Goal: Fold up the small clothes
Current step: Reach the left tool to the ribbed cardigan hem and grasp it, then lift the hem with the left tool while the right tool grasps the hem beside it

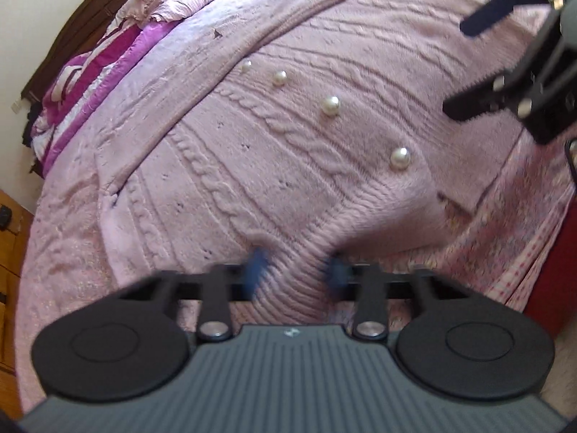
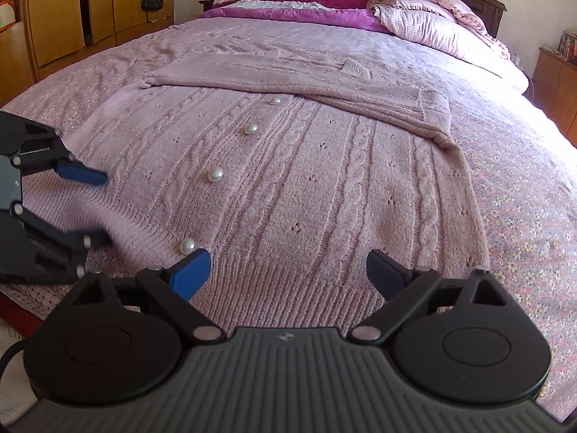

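Observation:
A pink cable-knit cardigan point(image 1: 288, 144) point(image 2: 324, 180) with pearl buttons point(image 2: 215, 174) lies flat on the bed. One sleeve point(image 2: 324, 83) is folded across its upper part. My left gripper point(image 1: 297, 267) point(image 2: 101, 209) is shut on the ribbed hem at the cardigan's near left corner, and the knit bunches up between its blue fingertips point(image 1: 258, 263). My right gripper point(image 2: 290, 274) point(image 1: 472, 61) stands open just over the ribbed hem near the lowest button, with nothing pinched between its fingers.
The pink floral bedspread point(image 2: 523, 216) spreads around the cardigan. Pillows and a magenta quilt point(image 2: 306, 0) are piled at the headboard. A wooden wardrobe point(image 2: 72, 11) stands on the left and a nightstand point(image 2: 555, 75) on the right. The bed's near edge point(image 1: 533, 252) runs close below the hem.

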Demonstrator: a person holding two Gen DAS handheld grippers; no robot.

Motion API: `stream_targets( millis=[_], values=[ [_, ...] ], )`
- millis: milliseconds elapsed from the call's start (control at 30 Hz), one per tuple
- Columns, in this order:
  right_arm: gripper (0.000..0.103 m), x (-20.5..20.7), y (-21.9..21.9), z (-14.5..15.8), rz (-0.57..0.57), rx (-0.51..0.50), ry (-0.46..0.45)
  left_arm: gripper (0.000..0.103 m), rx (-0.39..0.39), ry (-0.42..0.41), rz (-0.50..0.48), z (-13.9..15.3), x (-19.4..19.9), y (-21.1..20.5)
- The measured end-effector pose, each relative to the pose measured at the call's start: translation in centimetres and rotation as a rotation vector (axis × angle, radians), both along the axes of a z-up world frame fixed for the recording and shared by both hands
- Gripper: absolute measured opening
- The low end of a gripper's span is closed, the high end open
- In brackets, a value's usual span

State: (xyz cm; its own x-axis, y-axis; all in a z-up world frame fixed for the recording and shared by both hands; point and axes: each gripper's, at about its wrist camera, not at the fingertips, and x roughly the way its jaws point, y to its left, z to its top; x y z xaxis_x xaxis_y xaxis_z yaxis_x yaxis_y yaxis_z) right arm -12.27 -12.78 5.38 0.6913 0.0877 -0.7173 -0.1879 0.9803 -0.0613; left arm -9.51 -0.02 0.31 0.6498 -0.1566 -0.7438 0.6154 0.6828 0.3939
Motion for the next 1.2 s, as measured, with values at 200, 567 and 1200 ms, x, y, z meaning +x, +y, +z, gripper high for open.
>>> stream_targets(
  millis=[200,567,1200],
  values=[
    [0.097,-0.1,0.4,0.0,0.025,-0.005,0.002,0.011,-0.137,-0.011,0.046,1.7,1.2,0.3],
    [0.097,-0.4,1.7,-0.4,0.113,-0.013,0.031,0.010,-0.287,-0.034,0.142,4.4,2.9,1.7],
    [0.070,0.6,0.6,-1.3,0.004,-0.112,-0.046,0.010,-0.401,-0.041,0.218,5.5,2.8,3.0]
  ],
)
